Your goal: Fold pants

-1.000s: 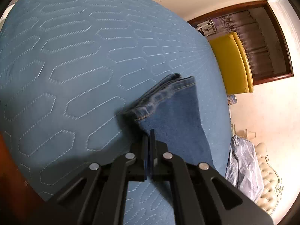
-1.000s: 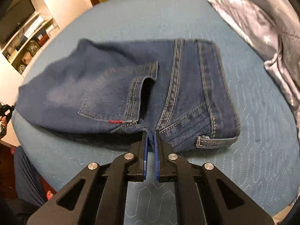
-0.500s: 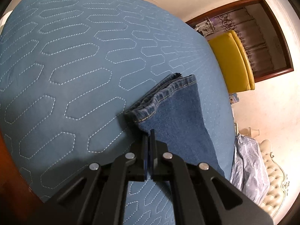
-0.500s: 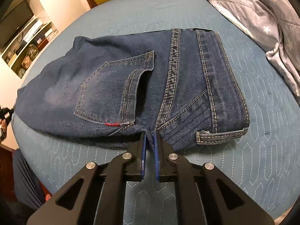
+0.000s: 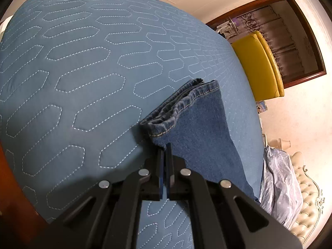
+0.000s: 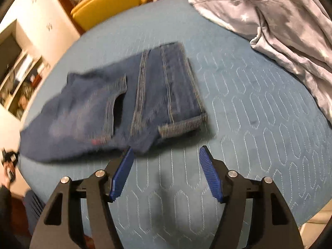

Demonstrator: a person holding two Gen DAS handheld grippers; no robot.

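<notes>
The blue denim pants [image 6: 124,108] lie folded on the blue quilted bed [image 6: 249,124], waistband [image 6: 193,95] to the right, back pocket up; this view is motion-blurred. My right gripper [image 6: 166,157] is open and holds nothing, just in front of the near edge of the pants. The left wrist view shows the leg end of the pants [image 5: 199,128], its stacked hems [image 5: 182,103] bunched and slightly lifted. My left gripper [image 5: 165,147] is shut on the near edge of that leg fabric, just behind the hems.
A grey star-print duvet [image 6: 280,25] is heaped on the bed to the right of the pants. A yellow chair [image 5: 263,66] stands beyond the bed by a dark wooden frame. Shelves [image 6: 18,76] line the wall to the left. The quilt [image 5: 83,72] stretches bare left of the hems.
My right gripper has opened, let go of the waist end and drawn back from the pants. My left gripper stays shut on the leg end, which has barely shifted.
</notes>
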